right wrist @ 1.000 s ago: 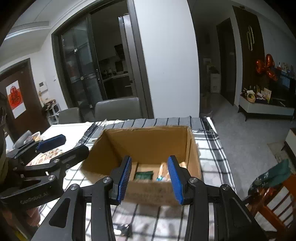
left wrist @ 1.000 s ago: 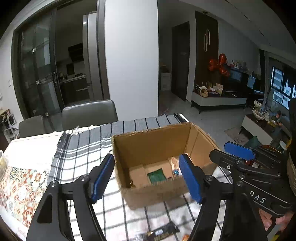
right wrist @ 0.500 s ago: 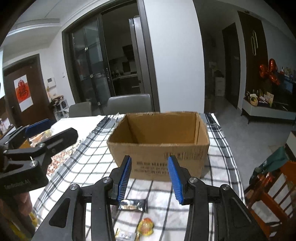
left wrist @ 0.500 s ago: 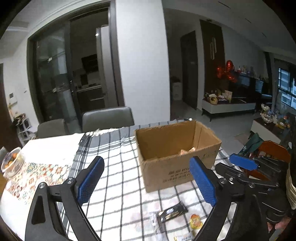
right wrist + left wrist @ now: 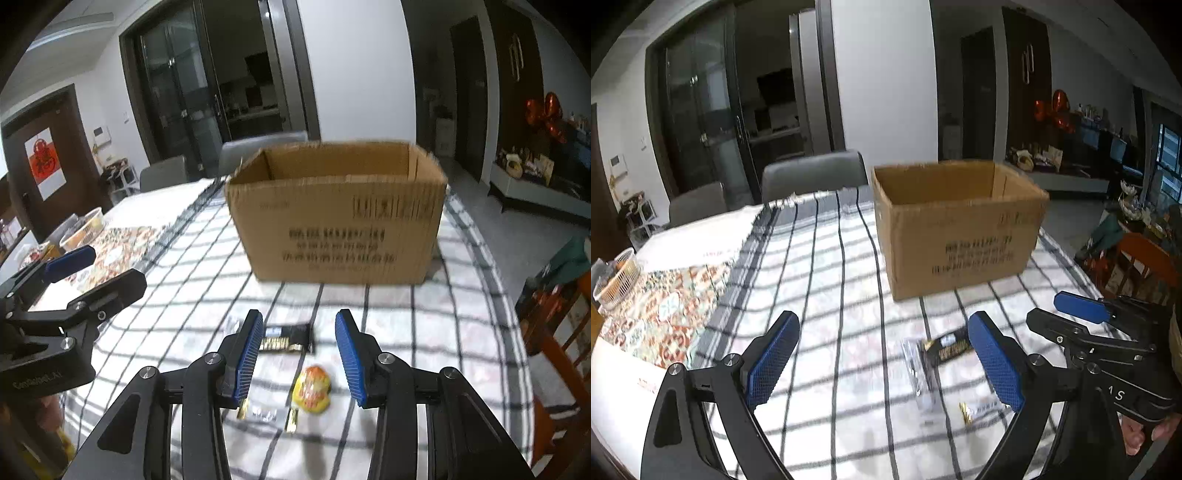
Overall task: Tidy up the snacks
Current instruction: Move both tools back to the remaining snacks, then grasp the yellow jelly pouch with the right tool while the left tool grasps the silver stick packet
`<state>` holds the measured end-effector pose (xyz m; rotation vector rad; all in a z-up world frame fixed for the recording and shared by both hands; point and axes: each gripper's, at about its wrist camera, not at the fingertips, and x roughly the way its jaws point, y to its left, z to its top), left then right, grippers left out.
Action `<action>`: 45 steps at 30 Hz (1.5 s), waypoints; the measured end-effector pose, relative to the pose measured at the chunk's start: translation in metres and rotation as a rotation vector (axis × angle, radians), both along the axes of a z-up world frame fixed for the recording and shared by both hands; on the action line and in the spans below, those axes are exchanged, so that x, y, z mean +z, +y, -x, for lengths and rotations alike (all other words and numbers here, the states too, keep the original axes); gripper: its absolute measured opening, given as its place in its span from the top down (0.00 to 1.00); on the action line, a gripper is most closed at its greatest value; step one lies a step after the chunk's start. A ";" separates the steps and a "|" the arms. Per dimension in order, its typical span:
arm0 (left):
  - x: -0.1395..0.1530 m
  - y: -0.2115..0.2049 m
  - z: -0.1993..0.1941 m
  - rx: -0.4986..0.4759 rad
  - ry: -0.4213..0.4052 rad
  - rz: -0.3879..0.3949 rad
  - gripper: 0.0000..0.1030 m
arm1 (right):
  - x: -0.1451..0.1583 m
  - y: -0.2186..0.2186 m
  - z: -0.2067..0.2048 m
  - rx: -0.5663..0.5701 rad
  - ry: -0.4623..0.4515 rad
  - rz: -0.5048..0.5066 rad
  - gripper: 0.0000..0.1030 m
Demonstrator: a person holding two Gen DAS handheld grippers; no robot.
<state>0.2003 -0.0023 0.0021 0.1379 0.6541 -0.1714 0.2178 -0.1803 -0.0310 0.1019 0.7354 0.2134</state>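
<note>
1. The left gripper [image 5: 882, 363] is standing wide apart, its jaws having just been opening, nothing between them.
2. The right gripper [image 5: 299, 360] is hanging partly spread, empty.
3. Snack packets [image 5: 286, 338] are lying on the checked tablecloth [image 5: 192, 280] before the cardboard box [image 5: 338, 210].

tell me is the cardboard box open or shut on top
Open: the cardboard box stands upright with no flaps over its top, its inner walls showing.
</note>
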 end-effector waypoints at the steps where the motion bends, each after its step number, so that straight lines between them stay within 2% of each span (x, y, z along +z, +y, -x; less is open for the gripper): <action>1: -0.007 0.001 0.001 -0.001 0.016 0.001 0.09 | -0.006 0.001 0.000 0.002 0.018 0.002 0.59; 9: -0.042 -0.005 0.003 0.001 0.086 -0.029 0.09 | -0.049 0.000 -0.003 0.011 0.140 -0.036 0.59; 17: -0.063 -0.012 -0.003 -0.003 0.143 -0.033 0.09 | -0.074 -0.003 -0.015 -0.008 0.209 -0.042 0.60; 20: -0.070 -0.012 -0.007 0.002 0.158 -0.036 0.09 | -0.080 -0.002 -0.018 -0.009 0.218 -0.025 0.61; 24: -0.078 -0.010 -0.012 0.008 0.183 -0.031 0.10 | -0.085 0.001 -0.023 0.001 0.231 -0.010 0.67; 31: -0.083 -0.009 -0.018 0.018 0.208 -0.020 0.11 | -0.088 0.006 -0.028 0.019 0.223 0.015 0.67; 34: -0.084 -0.009 -0.020 0.021 0.215 -0.011 0.11 | -0.092 0.007 -0.032 0.025 0.247 0.007 0.68; 37: -0.085 -0.009 -0.020 0.023 0.216 -0.013 0.11 | -0.089 0.004 -0.029 -0.006 0.208 0.007 0.76; 45: -0.089 -0.010 -0.021 0.022 0.233 -0.019 0.12 | -0.089 0.003 -0.026 -0.001 0.206 0.014 0.76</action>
